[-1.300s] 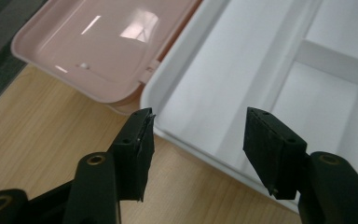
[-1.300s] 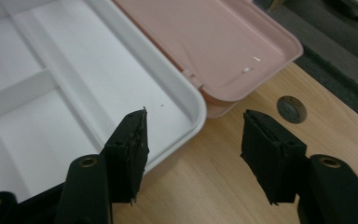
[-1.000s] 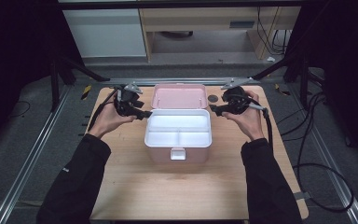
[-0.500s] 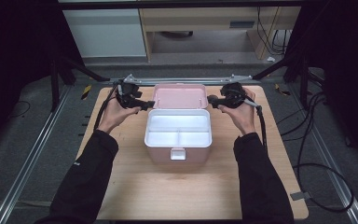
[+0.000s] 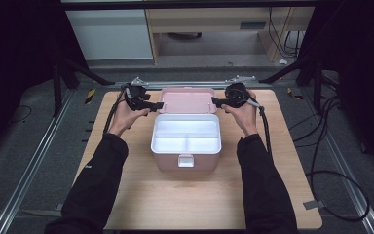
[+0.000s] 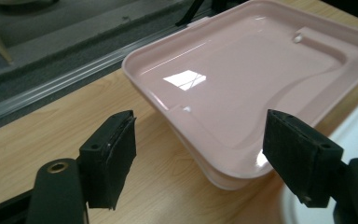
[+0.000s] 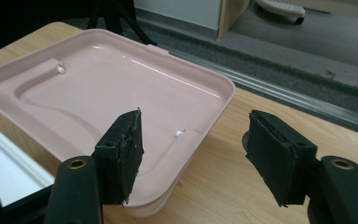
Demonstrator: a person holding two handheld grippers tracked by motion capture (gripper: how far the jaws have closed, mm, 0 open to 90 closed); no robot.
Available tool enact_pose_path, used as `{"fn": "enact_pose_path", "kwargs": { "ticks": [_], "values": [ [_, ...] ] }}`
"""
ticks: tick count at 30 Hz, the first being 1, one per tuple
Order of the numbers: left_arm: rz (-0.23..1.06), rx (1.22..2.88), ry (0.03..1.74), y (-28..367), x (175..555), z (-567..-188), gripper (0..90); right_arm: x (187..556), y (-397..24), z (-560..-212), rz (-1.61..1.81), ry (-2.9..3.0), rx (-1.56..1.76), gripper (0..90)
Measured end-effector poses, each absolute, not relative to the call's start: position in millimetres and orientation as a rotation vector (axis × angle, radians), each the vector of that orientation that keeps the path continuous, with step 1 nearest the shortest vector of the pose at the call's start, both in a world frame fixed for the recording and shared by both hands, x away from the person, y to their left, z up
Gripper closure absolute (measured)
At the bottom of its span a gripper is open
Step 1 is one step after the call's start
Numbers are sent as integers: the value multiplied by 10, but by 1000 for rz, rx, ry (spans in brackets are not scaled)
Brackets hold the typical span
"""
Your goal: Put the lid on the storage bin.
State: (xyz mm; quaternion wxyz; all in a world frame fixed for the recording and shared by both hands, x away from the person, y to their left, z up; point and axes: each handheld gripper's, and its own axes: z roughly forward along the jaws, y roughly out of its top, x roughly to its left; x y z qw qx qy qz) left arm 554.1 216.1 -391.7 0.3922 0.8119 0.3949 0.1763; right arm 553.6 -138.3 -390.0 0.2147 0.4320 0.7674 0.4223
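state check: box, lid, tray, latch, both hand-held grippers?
pink box: open, upright on the wooden table.
lid: swung back, lying flat behind the box, inside face up.
white tray: seated in the box, compartments empty.
front latch: undone, hanging on the front wall.
left hand-held gripper: open, jaws astride the lid's corner, not pressing on it.
right hand-held gripper: open, jaws astride the lid's other corner, not gripping.

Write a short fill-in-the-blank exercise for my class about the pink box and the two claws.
1. The pink box stands with its lid ____.
2. The white tray inside has ____ compartments.
3. The left claw has its jaws ____ around a lid corner.
4. The right claw nears the lid's other ____.

Missing words: open; three; open; corner
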Motion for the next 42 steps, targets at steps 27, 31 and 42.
{"fn": "enact_pose_path", "kwargs": {
  "ticks": [27,31,42],
  "values": [
    [307,2049,1073,2020,5755,-4237,447,5783,-1208,-4319,1165,2242,1326,449],
    [294,2025,1074,2057,5745,-4198,487,5780,-1215,-4289,1182,2229,1331,453],
    [404,2032,1021,2003,5650,-3865,504,5703,-1252,-3994,1222,2167,1277,471]
  ]
}}
